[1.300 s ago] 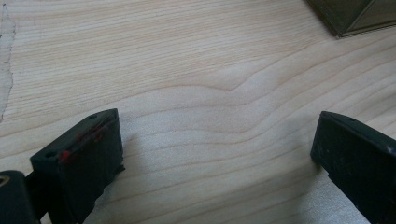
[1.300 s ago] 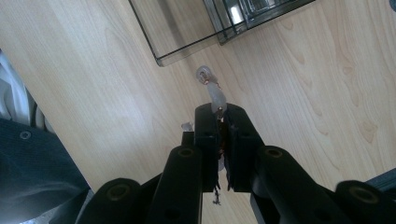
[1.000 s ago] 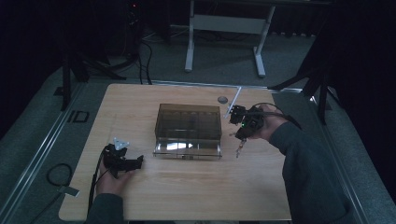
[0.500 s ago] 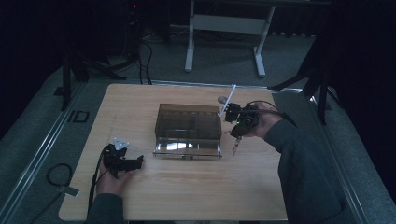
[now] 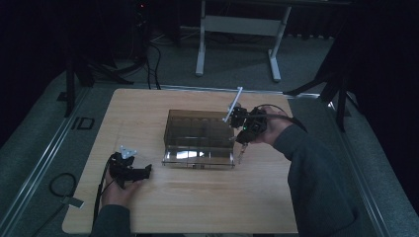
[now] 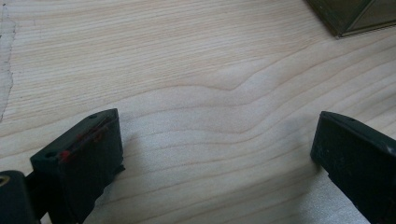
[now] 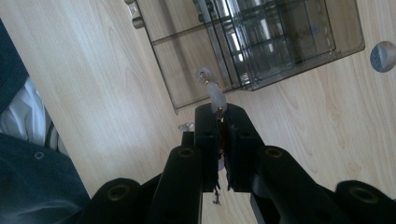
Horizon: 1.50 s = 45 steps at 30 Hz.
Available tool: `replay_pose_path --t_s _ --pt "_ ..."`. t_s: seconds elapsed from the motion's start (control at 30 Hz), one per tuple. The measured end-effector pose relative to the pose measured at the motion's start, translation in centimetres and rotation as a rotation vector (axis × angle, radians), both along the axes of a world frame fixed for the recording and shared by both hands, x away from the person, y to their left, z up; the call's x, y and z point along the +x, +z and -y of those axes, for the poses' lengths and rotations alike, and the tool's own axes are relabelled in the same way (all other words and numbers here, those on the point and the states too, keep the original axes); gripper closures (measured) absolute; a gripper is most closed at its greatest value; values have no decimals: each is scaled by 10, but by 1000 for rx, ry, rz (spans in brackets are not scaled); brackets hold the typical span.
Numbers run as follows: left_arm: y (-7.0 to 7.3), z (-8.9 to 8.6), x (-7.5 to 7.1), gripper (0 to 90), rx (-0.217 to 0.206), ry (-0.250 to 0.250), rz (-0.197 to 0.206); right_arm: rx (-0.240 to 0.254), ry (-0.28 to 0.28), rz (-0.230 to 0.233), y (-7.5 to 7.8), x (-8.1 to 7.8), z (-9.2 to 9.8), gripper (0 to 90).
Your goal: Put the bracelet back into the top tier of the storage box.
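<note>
The box (image 5: 200, 136) sits in the middle of the surface (image 5: 197, 197). The left gripper (image 5: 141, 173) rests left of it, the right gripper (image 5: 240, 150) just right.

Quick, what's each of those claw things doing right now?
Left gripper: open, holding nothing, low over the table.
Right gripper: shut on a small pale beaded piece.

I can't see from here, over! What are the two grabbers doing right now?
Left gripper open, resting on table. Right gripper shut on small pale piece, held beside compartment box. Nothing in the way.
</note>
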State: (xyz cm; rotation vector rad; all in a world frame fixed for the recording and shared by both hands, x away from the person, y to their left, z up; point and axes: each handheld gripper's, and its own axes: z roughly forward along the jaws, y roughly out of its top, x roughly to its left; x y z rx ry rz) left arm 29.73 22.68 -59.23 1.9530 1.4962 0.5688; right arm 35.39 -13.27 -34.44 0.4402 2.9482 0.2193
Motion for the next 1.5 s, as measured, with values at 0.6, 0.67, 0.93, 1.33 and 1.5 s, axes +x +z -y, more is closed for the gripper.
replay_pose_path --t_s 0.6,0.67,0.93,1.33,1.5 --pt "0 0 0 23 2 -1 -1 24 29 15 8 -1 -14 847" --pt "0 0 0 23 2 -2 -1 25 30 15 9 -1 -16 848" --pt "0 0 0 23 2 -2 -1 21 52 9 6 0 -28 848" --pt "0 0 0 23 0 -1 0 -8 45 -8 -12 8 -37 847" --pt "0 0 0 23 2 -1 0 -16 32 -14 -21 10 -36 846"
